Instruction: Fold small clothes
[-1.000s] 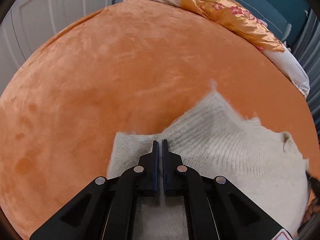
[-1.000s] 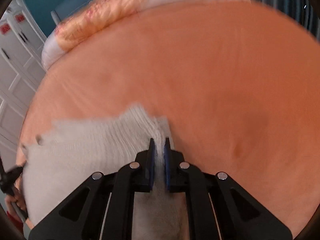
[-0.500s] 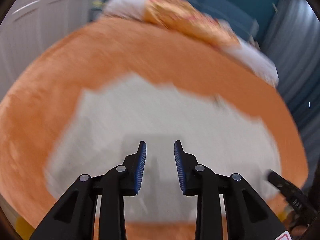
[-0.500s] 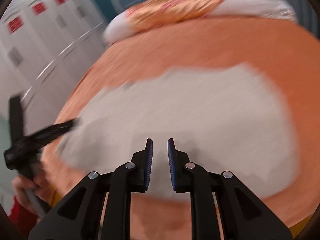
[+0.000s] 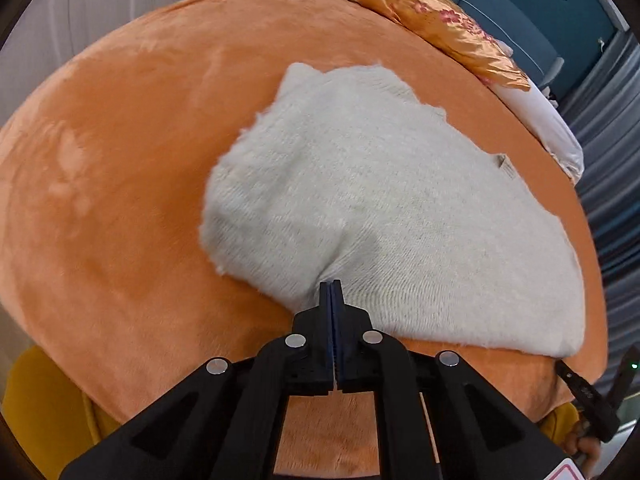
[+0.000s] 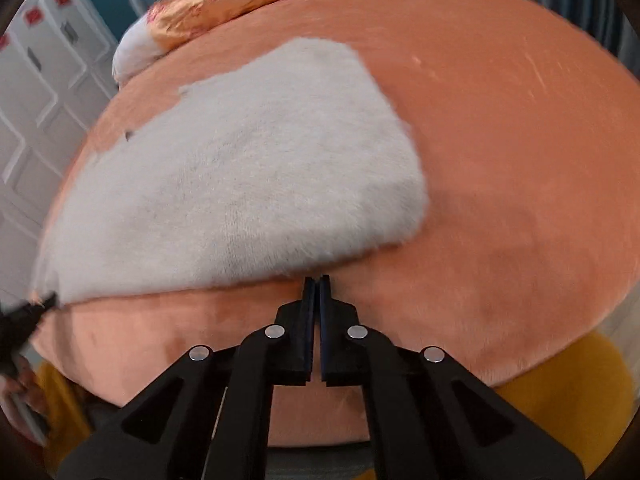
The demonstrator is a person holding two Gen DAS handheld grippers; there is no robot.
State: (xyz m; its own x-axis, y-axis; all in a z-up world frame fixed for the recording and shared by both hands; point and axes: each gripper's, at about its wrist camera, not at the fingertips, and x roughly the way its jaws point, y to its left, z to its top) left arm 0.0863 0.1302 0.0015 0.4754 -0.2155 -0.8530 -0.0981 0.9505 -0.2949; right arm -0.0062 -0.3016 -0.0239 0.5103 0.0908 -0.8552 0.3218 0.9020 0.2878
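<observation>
At the near edge of the white sweater (image 5: 384,200), left gripper (image 5: 333,285) has its jaws pressed together w/ the tips right on the knit. Fabric puckers up into a ridge just ahead of the tips, so it looks like a pinch on the hem; the blue pads show only a hairline gap between them.

Over on the right wrist view, right gripper (image 6: 317,280) is nearly closed too, jaws w/ a thin slit between them. Tips sit just short of the sweater's (image 6: 240,184) near edge, over bare orange cover. Can't tell if any fluff is caught; frame is a bit blurred there.

Sweater itself: spread flat, fuzzy cream knit, lying on the orange bedspread (image 5: 120,200), toward the near edge of the bed and roughly centred btw the two grippers. Its far edge is uneven, w/ a notch and a small tab sticking up on the right side in the left view. Left gripper's tip pokes into the right wrist view at the sweater's far-left corner (image 6: 28,312), touching or just beside the knit there.

Further out: along the far edge of the bed lies a white duvet (image 5: 552,128) w/ a gold floral satin panel (image 5: 440,28). White panelled wardrobe doors (image 6: 36,92) stand off the bed's left side. Yellow fabric (image 6: 568,408) shows below the bed's near edge.
</observation>
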